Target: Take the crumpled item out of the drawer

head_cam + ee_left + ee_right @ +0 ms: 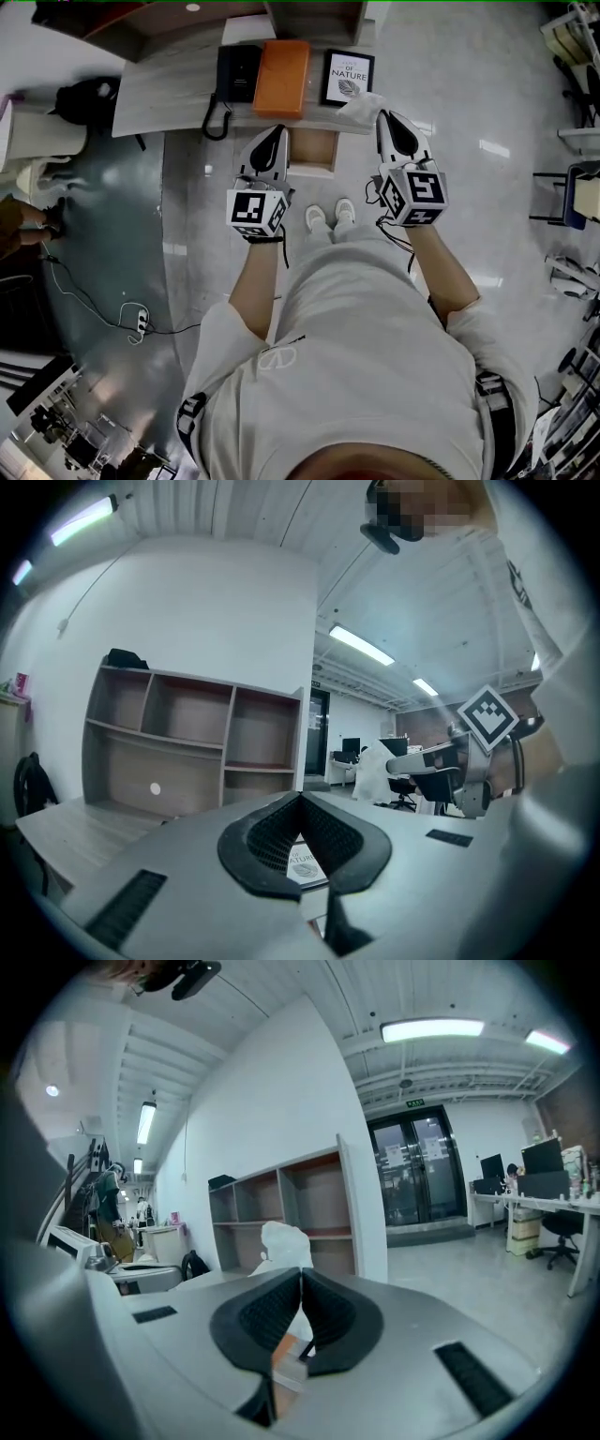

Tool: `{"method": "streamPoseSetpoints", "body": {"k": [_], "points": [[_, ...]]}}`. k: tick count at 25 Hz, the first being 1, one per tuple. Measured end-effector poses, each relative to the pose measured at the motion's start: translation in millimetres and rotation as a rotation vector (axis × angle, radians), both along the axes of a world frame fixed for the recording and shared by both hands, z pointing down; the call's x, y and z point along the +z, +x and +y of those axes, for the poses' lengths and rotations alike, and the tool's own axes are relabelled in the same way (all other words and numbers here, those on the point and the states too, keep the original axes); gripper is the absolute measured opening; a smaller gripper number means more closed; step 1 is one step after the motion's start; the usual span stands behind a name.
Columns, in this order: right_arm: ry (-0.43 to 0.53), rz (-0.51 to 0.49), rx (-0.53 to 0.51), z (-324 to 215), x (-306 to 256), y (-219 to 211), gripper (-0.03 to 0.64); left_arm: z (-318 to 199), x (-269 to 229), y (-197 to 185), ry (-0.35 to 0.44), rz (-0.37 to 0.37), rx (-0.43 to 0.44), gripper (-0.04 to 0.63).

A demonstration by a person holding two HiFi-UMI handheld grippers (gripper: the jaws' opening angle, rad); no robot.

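Right tool (pixel 301 1274): jaws closed on the crumpled paper (pixel 281 1241), gripping its lower part. The paper is white, creased and bunched into an irregular lump that stands up above the jaw tips. In the head view it is clear of the drawer (pixel 312 150), held over the front edge of the bench (pixel 169 89), just right of the drawer and in front of a framed picture (pixel 348 77).

Left tool (pixel 300 799): jaws closed tip to tip, nothing between them, held over the left side of the drawer.

Drawer: pulled open below the front edge of the bench, wooden inside.

On the bench behind it are an orange box (pixel 283 77) and a black telephone (pixel 234 75), side by side.
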State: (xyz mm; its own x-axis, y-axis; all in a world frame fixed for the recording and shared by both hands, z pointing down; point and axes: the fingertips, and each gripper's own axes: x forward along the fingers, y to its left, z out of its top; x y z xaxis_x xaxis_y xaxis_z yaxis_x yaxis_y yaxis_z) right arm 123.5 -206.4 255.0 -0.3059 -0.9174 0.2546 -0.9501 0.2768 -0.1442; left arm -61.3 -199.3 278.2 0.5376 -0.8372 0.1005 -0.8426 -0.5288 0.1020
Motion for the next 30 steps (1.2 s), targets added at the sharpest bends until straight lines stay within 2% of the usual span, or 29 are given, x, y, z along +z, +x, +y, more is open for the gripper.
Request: {"method": "streamPoseSetpoints", "body": {"k": [9, 14, 21, 30], "points": [[0.102, -0.014, 0.056, 7, -54, 32, 0.005, -3, -56, -9, 0.091, -0.028, -0.009, -0.002], [0.158, -0.033, 0.064, 10, -81, 40, 0.005, -4, -79, -23, 0.145, -0.037, -0.05, -0.002], [0.181, -0.045, 0.08, 26, -96, 55, 0.005, 14, -91, -24, 0.167, -0.045, -0.064, -0.002], [0.182, -0.044, 0.111, 23, -100, 58, 0.005, 8, -95, -42, 0.169, -0.041, -0.089, -0.002]]}}
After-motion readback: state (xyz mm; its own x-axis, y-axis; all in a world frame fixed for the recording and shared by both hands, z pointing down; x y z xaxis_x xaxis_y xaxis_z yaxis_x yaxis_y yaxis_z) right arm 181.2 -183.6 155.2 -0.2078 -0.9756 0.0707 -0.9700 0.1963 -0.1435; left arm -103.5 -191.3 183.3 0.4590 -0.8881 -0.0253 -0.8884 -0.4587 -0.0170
